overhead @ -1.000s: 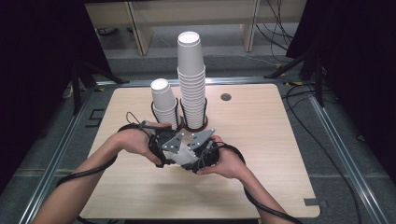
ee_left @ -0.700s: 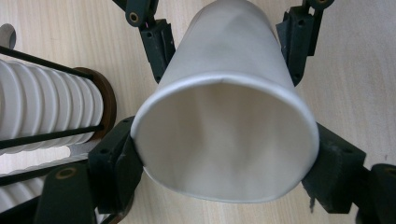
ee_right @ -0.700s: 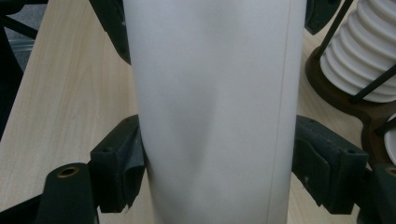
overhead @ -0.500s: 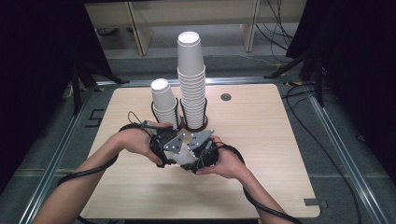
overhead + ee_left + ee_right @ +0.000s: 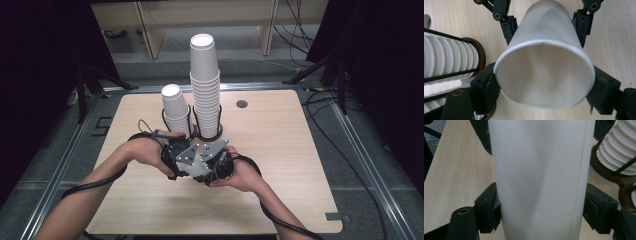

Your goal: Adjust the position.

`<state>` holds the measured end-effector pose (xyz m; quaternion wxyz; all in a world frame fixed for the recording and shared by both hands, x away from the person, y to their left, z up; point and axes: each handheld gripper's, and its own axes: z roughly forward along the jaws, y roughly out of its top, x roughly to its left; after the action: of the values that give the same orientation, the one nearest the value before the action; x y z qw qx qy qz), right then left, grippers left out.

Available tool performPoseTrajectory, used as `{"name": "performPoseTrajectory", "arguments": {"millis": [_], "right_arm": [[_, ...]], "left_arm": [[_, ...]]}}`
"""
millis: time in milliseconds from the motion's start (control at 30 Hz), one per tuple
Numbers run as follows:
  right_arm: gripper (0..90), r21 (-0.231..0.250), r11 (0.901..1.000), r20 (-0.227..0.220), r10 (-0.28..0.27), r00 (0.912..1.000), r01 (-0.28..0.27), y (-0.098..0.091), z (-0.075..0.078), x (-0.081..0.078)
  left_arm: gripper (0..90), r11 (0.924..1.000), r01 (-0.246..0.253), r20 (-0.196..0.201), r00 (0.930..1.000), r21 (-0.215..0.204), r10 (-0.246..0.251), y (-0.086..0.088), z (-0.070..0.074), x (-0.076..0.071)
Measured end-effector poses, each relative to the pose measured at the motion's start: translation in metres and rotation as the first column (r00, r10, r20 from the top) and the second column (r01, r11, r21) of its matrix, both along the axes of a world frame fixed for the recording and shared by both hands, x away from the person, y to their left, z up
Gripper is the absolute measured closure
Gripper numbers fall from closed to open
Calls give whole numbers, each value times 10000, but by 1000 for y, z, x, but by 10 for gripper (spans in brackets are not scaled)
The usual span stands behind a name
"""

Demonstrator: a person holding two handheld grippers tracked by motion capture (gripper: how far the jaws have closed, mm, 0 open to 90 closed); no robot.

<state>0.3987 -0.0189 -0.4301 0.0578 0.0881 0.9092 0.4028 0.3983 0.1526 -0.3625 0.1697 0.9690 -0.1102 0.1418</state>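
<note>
A white paper cup [image 5: 544,75] lies on its side between both grippers, its open mouth toward the left gripper view's camera. My left gripper [image 5: 544,85] grips it at the rim; its jaws have just been opening slightly, with the pads still against the cup. My right gripper [image 5: 541,212] is shut on the cup's body [image 5: 539,175], which is dented. In the high view the left gripper [image 5: 176,155] and right gripper [image 5: 220,162] meet at the table's middle, and their grey plates hide the cup.
Just behind the hands stand a tall stack of cups [image 5: 205,85] and a short stack [image 5: 175,107], each in a wire holder on a brown base. The wooden table [image 5: 280,150] has a round hole [image 5: 242,104] at the back. Cables trail from both grippers.
</note>
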Motion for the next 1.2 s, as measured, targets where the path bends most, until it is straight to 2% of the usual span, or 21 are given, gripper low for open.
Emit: {"name": "performPoseTrajectory", "arguments": {"millis": [67, 100, 167, 233, 267, 333, 367, 400, 467, 500, 567, 600, 633, 667, 700, 800, 900, 933, 967, 1033, 1200], "right_arm": [[261, -22, 10000, 147, 40, 9999, -39, 0, -1, 0], [262, -66, 9996, 525, 282, 9982, -279, 0, 0, 2], [262, -80, 9996, 542, 289, 9981, -286, 0, -1, 2], [260, -47, 9997, 595, 258, 9979, -256, -1, -1, 1], [259, -16, 10000, 394, 85, 9992, -85, -1, -2, -1], [258, -46, 10000, 666, 30, 9978, -27, -3, -1, -2], [259, 28, 10000, 714, 20, 9974, -22, -4, -2, -2], [259, 113, 9998, 1054, 173, 9943, -186, -4, -2, 0], [258, 289, 9996, 928, -79, 9957, 53, -8, -2, -3], [259, 294, 9994, 1224, 151, 9924, -189, -9, -3, -1], [258, 566, 9982, 1052, -265, 9941, 206, -15, -3, -4], [259, 700, 9972, 1063, -352, 9937, 278, -18, -3, -4], [258, 823, 9965, 1571, -239, 9873, 110, -21, -3, -1], [258, 1004, 9948, 1540, -350, 9875, 196, -24, -4, -1], [257, 1208, 9920, 1342, -543, 9895, 381, -28, -5, -3], [256, 1747, 9825, 1445, -900, 9854, 642, -38, -7, -4], [254, 2246, 9709, 1446, -1175, 9825, 830, -48, -9, -5], [253, 2386, 9661, 1372, -1342, 9814, 987, -50, -9, -5], [253, 2483, 9630, 1358, -1417, 9805, 1048, -52, -9, -6], [251, 2679, 9568, 1365, -1537, 9786, 1129, -56, -10, -6], [249, 2887, 9484, 1312, -1747, 9759, 1310, -59, -14, -7]], "left_arm": [[208, 10000, 4, -14, 10000, -37, -4, 0, -1, 0], [204, 10000, 5, -22, 10000, -41, -5, 0, -1, 0], [190, 9999, 12, -94, 10000, -117, -13, 0, -1, 1], [172, 9978, -208, -273, 9994, -622, 191, 1, -3, 0], [161, 9987, -62, -138, 9999, -511, 55, 2, -2, 1], [144, 9956, -213, -262, 9995, -916, 190, 4, -2, 1], [141, 9918, -321, -337, 9990, -1237, 282, 6, -2, 2], [137, 9891, -340, -397, 9988, -1434, 285, 8, -2, 3], [113, 9799, -487, -480, 9980, -1932, 401, 12, -2, 4], [103, 9732, -607, -512, 9974, -2217, 506, 14, -3, 5], [92, 9553, -992, -741, 9939, -2785, 816, 21, -4, 7], [91, 9421, -1215, -848, 9914, -3127, 997, 24, -5, 7], [91, 9296, -1358, -998, 9892, -3427, 1078, 28, -5, 8], [90, 9059, -1631, -1259, 9844, -3908, 1229, 32, -8, 8], [90, 8930, -1798, -1404, 9812, -4127, 1327, 35, -9, 9], [98, 8404, -2407, -1885, 9676, -4856, 1681, 45, -18, 10], [103, 7949, -2972, -2332, 9515, -5289, 2006, 51, -29, 10], [105, 7766, -3205, -2645, 9425, -5423, 2043, 53, -33, 10], [104, 7563, -3420, -2916, 9338, -5578, 2072, 54, -37, 9], [99, 6954, -3957, -3368, 9133, -5999, 2291, 56, -46, 8], [102, 5911, -4758, -4219, 8745, -6513, 2391, 57, -63, 5]]}}
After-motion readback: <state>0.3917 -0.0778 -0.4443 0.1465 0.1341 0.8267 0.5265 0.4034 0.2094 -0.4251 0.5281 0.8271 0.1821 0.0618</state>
